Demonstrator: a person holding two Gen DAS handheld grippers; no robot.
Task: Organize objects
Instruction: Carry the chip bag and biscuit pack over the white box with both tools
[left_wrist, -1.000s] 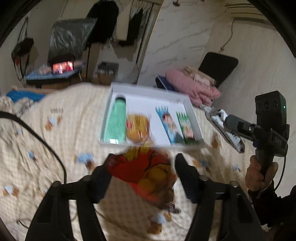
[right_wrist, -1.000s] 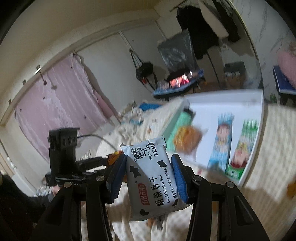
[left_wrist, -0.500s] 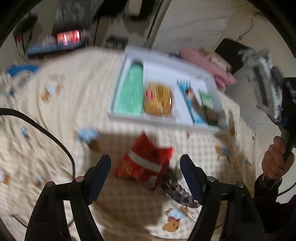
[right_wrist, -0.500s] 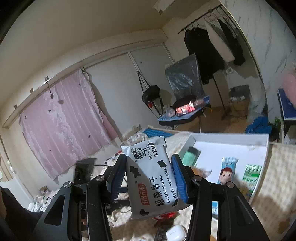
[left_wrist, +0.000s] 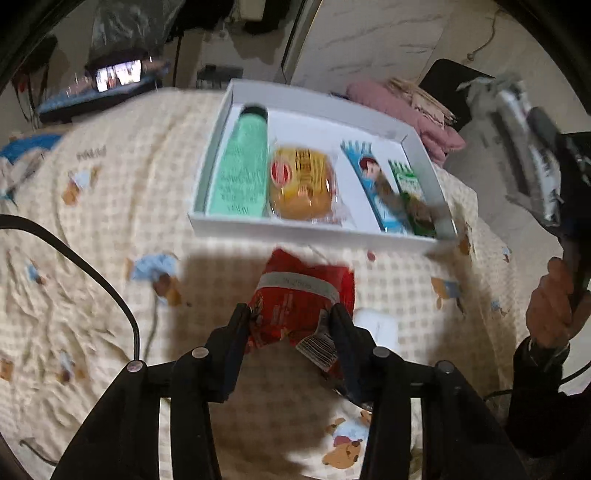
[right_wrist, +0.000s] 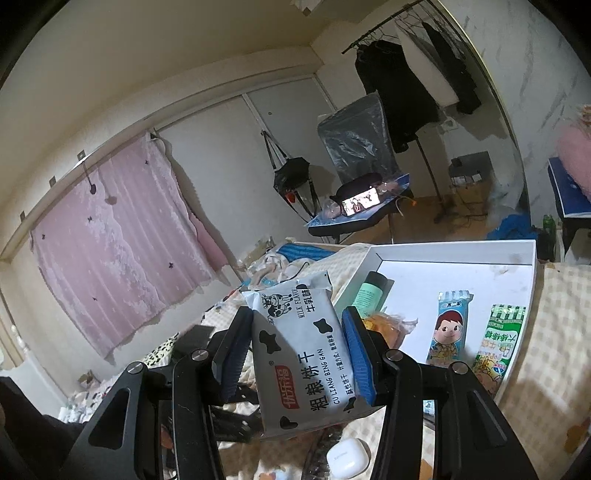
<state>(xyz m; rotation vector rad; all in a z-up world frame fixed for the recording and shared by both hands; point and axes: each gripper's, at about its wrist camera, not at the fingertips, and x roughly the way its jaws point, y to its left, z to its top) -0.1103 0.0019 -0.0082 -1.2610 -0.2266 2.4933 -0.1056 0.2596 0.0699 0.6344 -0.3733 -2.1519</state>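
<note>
Both views are bent by strong fisheye distortion, and black vignetting is seen at the corners. The room is dimly and warmly lit; no lamp is shown. In the left wrist view, motion blur is spread over the white box (left_wrist: 321, 232) and the checked bedspread (left_wrist: 92, 229), and a soft shadow is cast on the cloth just before the box. The right wrist view is sharper; the printing on the white biscuit packet (right_wrist: 303, 350) can be read clearly. A small glowing screen (right_wrist: 360, 201) is overexposed.
</note>
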